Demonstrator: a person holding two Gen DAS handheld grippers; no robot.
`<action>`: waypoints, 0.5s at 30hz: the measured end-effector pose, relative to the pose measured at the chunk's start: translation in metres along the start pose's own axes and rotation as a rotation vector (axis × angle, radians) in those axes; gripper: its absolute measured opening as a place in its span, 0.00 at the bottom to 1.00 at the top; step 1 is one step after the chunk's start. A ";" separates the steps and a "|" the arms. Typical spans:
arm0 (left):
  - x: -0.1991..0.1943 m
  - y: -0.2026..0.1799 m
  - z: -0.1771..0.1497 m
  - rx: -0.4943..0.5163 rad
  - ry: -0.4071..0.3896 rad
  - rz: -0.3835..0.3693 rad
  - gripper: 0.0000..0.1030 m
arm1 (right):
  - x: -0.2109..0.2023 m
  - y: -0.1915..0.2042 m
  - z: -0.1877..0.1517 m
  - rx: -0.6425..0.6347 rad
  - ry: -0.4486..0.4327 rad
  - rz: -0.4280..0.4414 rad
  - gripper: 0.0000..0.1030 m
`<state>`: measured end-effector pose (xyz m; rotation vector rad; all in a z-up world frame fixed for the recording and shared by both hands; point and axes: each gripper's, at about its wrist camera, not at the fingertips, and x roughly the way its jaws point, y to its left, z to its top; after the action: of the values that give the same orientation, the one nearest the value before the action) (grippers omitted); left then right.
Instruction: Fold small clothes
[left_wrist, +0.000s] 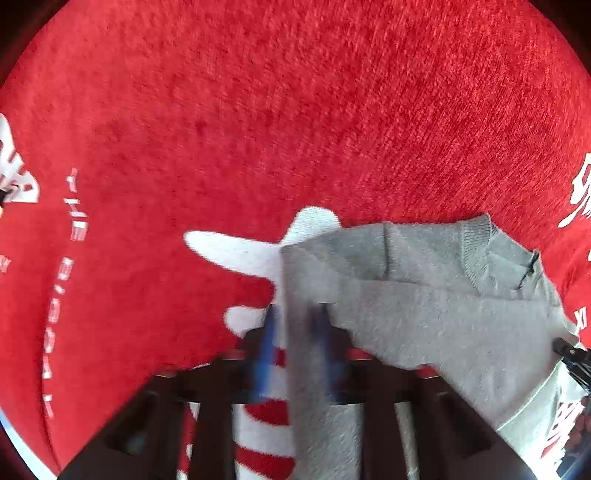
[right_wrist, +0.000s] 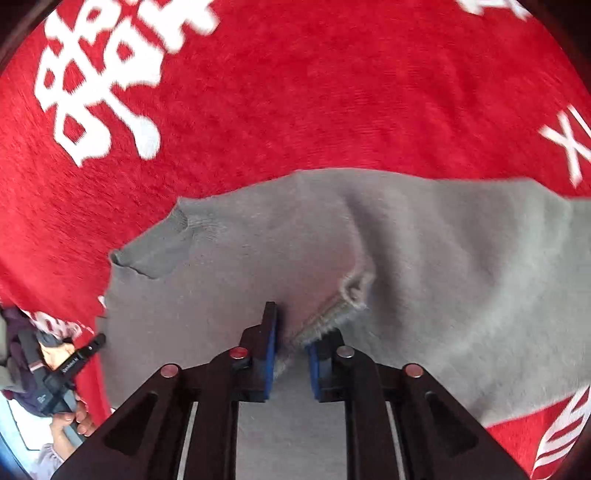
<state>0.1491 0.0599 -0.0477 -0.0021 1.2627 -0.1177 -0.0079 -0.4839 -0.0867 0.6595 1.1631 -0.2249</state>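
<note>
Blue pads of left hand-held gripper were clamped on edge of grey garment; view blurred. Garment lay partly folded on red cloth with white lettering, ribbed collar facing up. Right hand-held gripper had pads close together, pinching frayed hem of garment. Left hand-held gripper was visible at garment's far edge in right wrist view.

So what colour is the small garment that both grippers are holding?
Plain grey knit, a small sweater with a ribbed neckline, lying on the red carpet. Right wrist view shows it best.
</note>
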 end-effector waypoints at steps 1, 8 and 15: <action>-0.009 0.000 0.002 0.004 -0.015 0.018 0.69 | -0.006 -0.005 -0.003 0.019 -0.002 -0.008 0.24; -0.027 -0.027 0.000 0.074 0.000 -0.004 0.70 | -0.044 -0.012 -0.032 0.023 0.028 -0.030 0.44; 0.007 -0.029 0.003 -0.003 0.014 0.165 0.70 | -0.049 -0.001 -0.071 -0.011 0.100 -0.007 0.44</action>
<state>0.1516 0.0300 -0.0513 0.1004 1.2718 0.0262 -0.0829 -0.4512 -0.0590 0.6628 1.2616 -0.1926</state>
